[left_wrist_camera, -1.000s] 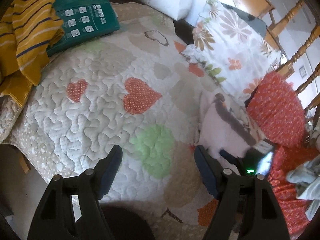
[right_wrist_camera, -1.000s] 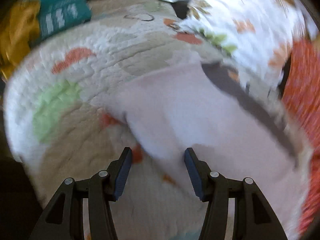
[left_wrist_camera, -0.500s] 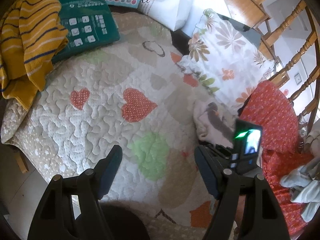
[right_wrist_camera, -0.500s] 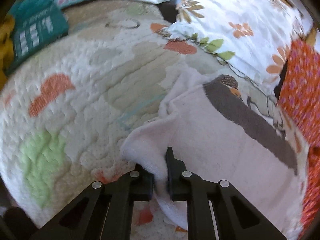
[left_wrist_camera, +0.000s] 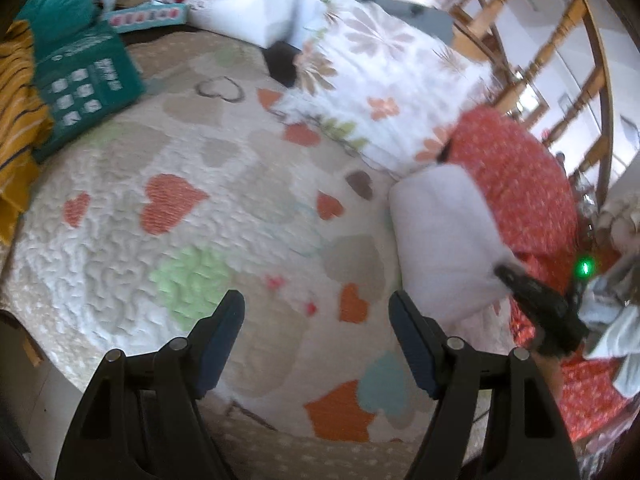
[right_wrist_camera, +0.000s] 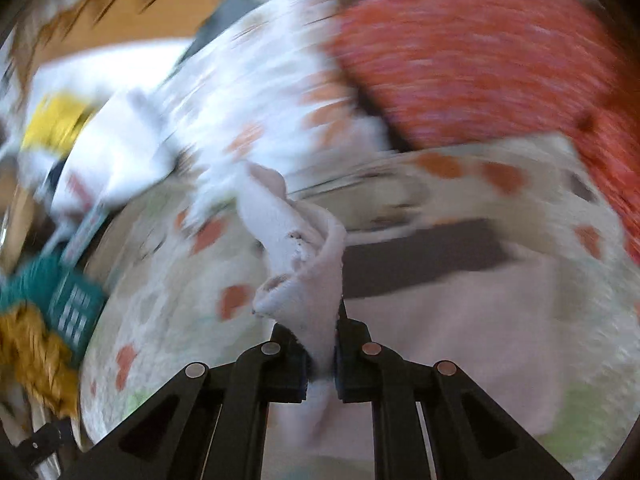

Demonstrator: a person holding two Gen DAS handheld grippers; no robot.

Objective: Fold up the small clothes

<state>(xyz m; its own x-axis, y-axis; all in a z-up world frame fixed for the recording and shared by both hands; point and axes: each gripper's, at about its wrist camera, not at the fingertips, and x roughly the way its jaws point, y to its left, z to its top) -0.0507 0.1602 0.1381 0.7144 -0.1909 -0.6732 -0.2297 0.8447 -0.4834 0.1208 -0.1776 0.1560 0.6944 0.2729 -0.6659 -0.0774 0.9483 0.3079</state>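
Low at centre of the right wrist view, a pale garment [right_wrist_camera: 304, 264] is pinched by the right gripper [right_wrist_camera: 320, 364] above the quilt [left_wrist_camera: 120, 216], lifted for laying flat, while the left gripper [left_wrist_camera: 316, 332] is held open, a free edge seemingly needed next.

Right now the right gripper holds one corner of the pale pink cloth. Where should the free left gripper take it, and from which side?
A judgement: take the pale pink cloth at its near lower-left edge, nearest the open left gripper, coming in low over the quilt. That edge hangs free, while the right gripper pinches the far corner; motion blur hides finer detail.
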